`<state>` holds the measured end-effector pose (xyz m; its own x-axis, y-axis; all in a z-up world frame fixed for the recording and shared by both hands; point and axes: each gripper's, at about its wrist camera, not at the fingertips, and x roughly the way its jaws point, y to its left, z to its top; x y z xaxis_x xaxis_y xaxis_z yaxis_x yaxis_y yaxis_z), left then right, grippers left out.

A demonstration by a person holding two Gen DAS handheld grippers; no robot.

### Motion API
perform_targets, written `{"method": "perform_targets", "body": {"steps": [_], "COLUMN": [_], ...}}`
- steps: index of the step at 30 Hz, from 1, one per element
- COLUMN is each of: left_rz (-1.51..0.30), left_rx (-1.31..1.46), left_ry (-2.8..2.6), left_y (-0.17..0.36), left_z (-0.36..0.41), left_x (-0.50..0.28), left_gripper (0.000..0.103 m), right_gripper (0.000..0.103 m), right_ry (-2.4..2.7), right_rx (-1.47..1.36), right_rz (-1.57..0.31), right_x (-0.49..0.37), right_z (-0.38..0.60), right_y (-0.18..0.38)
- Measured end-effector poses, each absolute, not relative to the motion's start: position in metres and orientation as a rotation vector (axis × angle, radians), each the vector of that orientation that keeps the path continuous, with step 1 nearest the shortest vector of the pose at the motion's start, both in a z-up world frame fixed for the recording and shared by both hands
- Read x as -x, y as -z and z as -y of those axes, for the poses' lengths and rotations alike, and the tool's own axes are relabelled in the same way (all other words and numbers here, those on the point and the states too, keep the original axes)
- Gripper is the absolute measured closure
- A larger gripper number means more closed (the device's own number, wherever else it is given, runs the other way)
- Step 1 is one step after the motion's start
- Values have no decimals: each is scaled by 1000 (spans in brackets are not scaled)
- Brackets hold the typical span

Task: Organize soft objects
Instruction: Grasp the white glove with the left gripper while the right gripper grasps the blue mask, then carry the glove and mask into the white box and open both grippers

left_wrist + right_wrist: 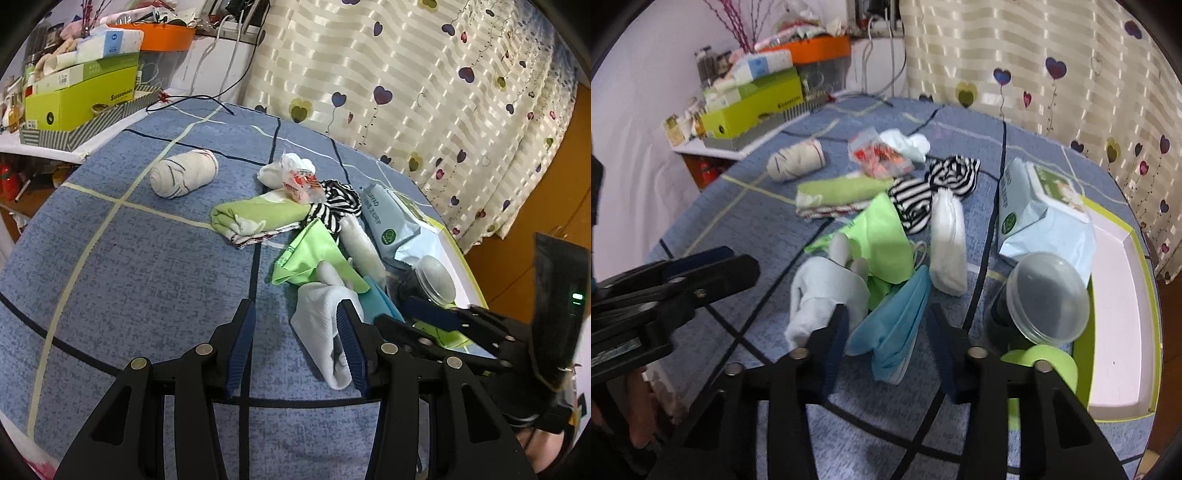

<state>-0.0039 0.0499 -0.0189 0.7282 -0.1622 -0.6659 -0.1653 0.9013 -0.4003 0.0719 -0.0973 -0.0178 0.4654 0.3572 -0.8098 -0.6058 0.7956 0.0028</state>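
Here, in the left wrist view, the left tool (pixel 299 314) hangs over the blue checked bed (pixel 129 258) with its jaws standing fairly wide and nothing pressed between them; the white sock (pixel 321 314) lies just right of the gap, its near part running along behind the right-hand finger (pixel 351 343), so this tool has bare bedding between its pads. The sock's long axis runs from the near bottom edge up and away toward the green cloth (pixel 306 254), which overlaps its far end; the striped garment (pixel 332 206) lies beyond that cloth, and the rolled white sock (pixel 183 173) sits well apart to the far left of it. The right tool (pixel 436 314) enters from the right, just beside the sock. In the right wrist view, the right tool (pixel 886 314) has the folded blue cloth (pixel 894 325) directly between its fingers, jaws at a middling width; I cannot see the pads pressing on it, so I judge it framed, not gripped. That cloth's long axis runs from near, up and right, its far tip pointing past the white sock (pixel 820 295), which lies just left of it with toes pointing away. The lidded jar (pixel 1049 299) stands right of the blue cloth, and the left tool (pixel 683 273) waits left of the sock, nearer to it than the right tool is
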Motion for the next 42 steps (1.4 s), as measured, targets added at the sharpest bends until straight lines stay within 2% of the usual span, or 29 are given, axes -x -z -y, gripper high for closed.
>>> {"method": "perform_targets", "body": {"steps": [9,36,37,38,42], "left_rz": [-790,-928,-928,-928,-916], "left_rx": [472,411,408,406,383], "left_ry": [43,36,37,36,33], "left_y": [25,55,55,55,49], "left_z": [-46,-9,-8,-8,-6], "left_x": [-4,-41,-40,-40,-35], "left_gripper": [56,56,58,65,73], "right_gripper": [90,91,91,91,91], "right_ry": [-605,-652,-652,-652,-651], "right_rx": [313,168,167,167,157], "right_rz": [-944,-816,-815,-814,-804], "right_x": [-77,-61,-60,-60,-58], "right_z": [98,144,145,145,150], "right_y": [28,-11,-12,-12,-16]}}
